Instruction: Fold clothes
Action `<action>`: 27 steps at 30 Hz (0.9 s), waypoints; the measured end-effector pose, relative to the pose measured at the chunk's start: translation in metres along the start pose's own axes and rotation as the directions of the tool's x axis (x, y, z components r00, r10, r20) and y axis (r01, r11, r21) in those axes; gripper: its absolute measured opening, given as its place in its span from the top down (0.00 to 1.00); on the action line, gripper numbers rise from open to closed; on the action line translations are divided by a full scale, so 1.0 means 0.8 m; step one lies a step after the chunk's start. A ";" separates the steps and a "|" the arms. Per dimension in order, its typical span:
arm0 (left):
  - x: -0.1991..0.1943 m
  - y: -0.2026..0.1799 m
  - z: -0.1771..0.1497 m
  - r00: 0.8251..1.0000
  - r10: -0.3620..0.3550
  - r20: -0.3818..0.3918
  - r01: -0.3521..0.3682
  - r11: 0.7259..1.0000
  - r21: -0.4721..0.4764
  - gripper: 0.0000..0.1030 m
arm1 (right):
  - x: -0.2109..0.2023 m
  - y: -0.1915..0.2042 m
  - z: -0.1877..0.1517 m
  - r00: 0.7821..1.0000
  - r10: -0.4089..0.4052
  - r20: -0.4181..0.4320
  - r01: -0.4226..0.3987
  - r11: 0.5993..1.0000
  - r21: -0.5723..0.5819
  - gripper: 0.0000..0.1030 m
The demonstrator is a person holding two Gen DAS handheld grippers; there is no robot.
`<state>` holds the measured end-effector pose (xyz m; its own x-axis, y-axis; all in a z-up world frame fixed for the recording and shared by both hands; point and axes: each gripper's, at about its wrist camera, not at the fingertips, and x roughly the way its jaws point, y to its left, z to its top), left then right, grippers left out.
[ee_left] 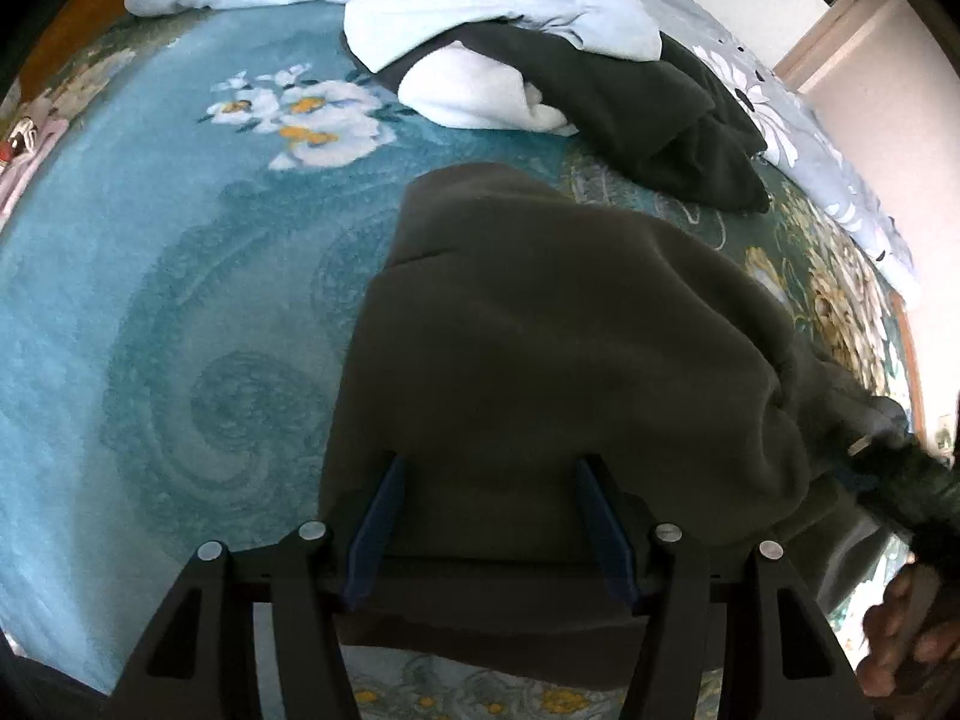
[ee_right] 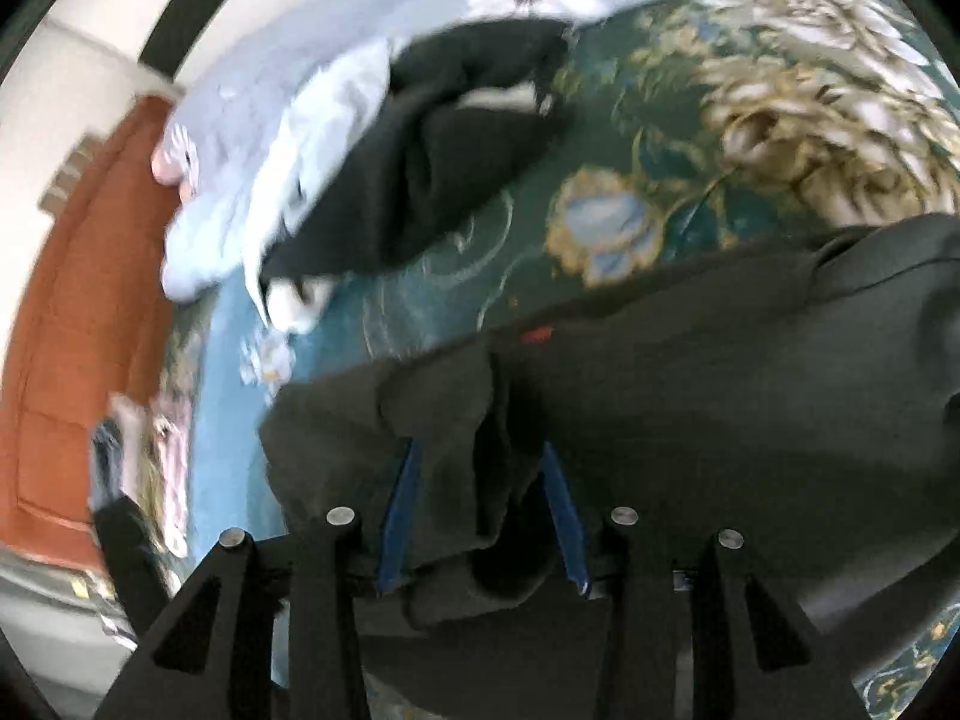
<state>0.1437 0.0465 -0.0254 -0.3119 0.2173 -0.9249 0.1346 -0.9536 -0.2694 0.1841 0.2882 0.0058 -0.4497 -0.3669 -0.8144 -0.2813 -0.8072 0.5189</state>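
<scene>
1. Left gripper [ee_left: 489,468] is right over the olive-green garment [ee_left: 558,330], jaws spread wide, the cloth lying loose between the blue pads and not pinched.
2. Right gripper [ee_right: 480,450] has a bunched fold of the same garment [ee_right: 690,384] caught between its fingers; jaws are closed in on it.
3. The garment lies on the teal floral blanket [ee_left: 180,300], near the bed's front edge.
4. Further back there's a dark garment [ee_left: 648,120] heaped with a pale blue duvet [ee_left: 492,6].
</scene>
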 end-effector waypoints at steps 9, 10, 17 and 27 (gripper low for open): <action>-0.076 -0.053 0.000 0.955 -0.251 0.160 0.234 0.965 0.117 0.39 | -0.065 -0.046 -0.028 0.999 0.003 0.050 -0.001 1.000 -0.021 0.57; -0.071 -0.073 0.000 0.953 -0.268 0.142 0.246 0.957 0.157 0.39 | -0.088 -0.069 -0.034 0.996 -0.024 0.087 0.023 1.000 0.011 0.55; 0.022 -0.138 -0.021 0.995 -0.101 -0.007 0.098 0.941 0.325 0.40 | -0.160 -0.227 -0.075 0.958 -0.197 0.208 0.101 0.912 0.397 0.32; -0.073 -0.023 -0.003 0.939 -0.294 0.181 0.289 0.956 0.055 0.39 | -0.108 -0.268 -0.051 0.965 -0.101 0.242 -0.057 0.820 0.570 0.30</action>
<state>0.1621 0.0515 0.0331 -0.5022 0.4464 -0.7406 -0.0128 -0.8602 -0.5098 0.3180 0.4743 -0.0460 -0.6108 -0.1610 -0.7753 -0.6878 -0.3771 0.6202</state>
